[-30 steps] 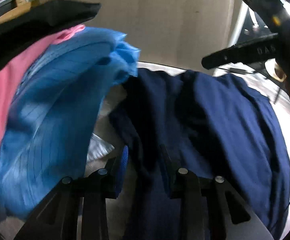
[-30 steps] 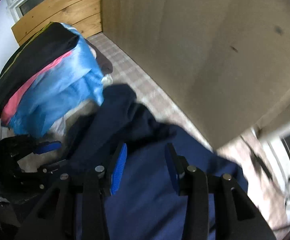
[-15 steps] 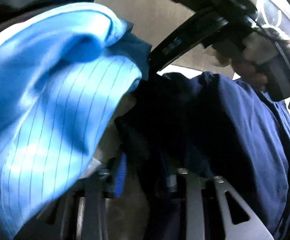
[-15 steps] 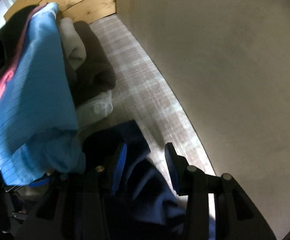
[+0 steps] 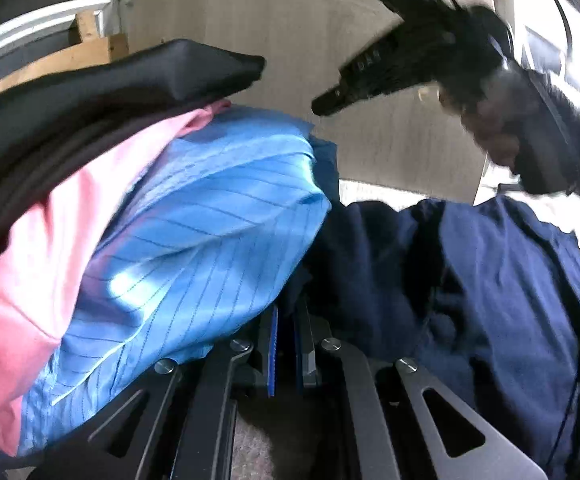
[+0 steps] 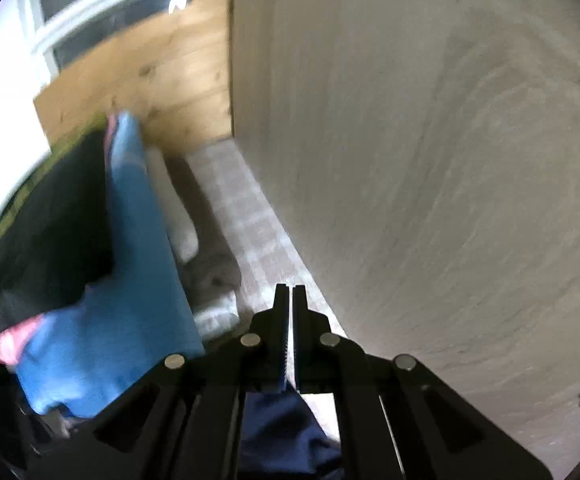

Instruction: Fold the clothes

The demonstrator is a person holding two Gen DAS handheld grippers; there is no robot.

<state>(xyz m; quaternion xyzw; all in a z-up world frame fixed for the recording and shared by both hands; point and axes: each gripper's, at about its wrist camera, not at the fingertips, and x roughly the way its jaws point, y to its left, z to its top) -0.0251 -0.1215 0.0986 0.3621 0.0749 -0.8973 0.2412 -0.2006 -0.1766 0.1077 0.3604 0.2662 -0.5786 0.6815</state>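
Navy garment (image 5: pixel 489 288) pinched by both: L gripper (image 5: pixel 286 320) & R gripper (image 6: pixel 290 312) just clamped on its cloth.

Left tool (image 5: pixel 286 316): jaws nearly together, blue pads facing each other across a thin gap, tool angled downward; its tips are sunk in dark navy cloth, so a pinch is likely but the contact itself is hidden.

Right tool (image 6: pixel 290 300): jaws have just been closing and now stand together, tips bare, pointing steeply down; navy cloth shows only lower down, between its finger bases.

From the left wrist view the right tool (image 5: pixel 325 104) sits high, carried in a person's hand (image 5: pixel 493 120), dark sleeve behind it.
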